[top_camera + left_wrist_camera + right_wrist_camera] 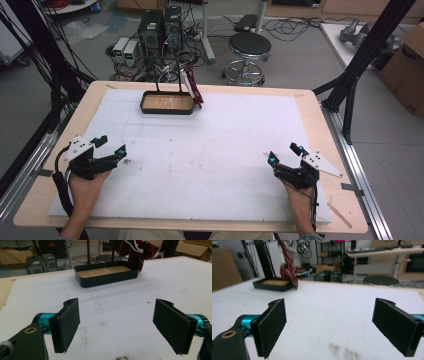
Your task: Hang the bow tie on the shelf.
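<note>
My white-padded surface [210, 150] fronts a cable-strewn room; a black wood-floored tray [167, 103] sits far off. My left claw [111, 146] and right claw [282, 152] gape wide, empty.

Place: a lab or robotics workroom
Floor: grey, strewn with computer towers [161, 30] and tangled cables [196, 37]
Seating: a round black stool [249, 47]
Rig: black frame struts [367, 47] beside the white-padded tabletop [225, 150]
Storage: cardboard boxes [407, 70]; a desk with keyboards [374, 250]

No text, label, brand, number or sign can be read anywhere here.
</note>
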The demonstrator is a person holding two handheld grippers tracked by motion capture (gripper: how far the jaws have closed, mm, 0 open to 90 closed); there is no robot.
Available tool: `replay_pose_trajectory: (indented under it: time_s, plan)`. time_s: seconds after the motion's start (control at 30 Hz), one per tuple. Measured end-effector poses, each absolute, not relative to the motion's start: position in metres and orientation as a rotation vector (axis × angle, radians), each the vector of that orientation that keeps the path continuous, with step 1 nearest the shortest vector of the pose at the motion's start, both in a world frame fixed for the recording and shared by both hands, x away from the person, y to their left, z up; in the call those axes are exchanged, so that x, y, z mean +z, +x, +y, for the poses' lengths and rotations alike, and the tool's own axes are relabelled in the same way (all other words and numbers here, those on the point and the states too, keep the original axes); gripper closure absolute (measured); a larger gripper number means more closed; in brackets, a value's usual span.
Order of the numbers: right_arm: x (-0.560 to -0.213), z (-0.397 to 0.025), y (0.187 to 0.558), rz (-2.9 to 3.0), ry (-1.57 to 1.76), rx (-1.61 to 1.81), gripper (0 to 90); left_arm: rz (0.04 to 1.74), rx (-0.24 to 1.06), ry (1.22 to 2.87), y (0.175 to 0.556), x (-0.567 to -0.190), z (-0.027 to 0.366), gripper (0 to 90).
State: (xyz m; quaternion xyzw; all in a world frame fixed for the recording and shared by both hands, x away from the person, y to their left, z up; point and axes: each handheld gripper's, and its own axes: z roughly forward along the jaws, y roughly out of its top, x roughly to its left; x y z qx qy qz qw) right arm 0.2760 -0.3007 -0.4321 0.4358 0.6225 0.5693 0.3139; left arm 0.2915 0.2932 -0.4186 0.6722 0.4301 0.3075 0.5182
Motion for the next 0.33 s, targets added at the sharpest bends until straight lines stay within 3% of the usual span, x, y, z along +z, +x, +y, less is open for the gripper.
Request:
replay_pose_trajectory:
  time_s: [0.33]
  plan:
    - [-0.4380, -0.3037, 0.2672, 1.616, 1.150, 1.531, 11.1, 1.036, 0.732, 1.627, 0.2926, -0.4202, 0.2924, 21.7]
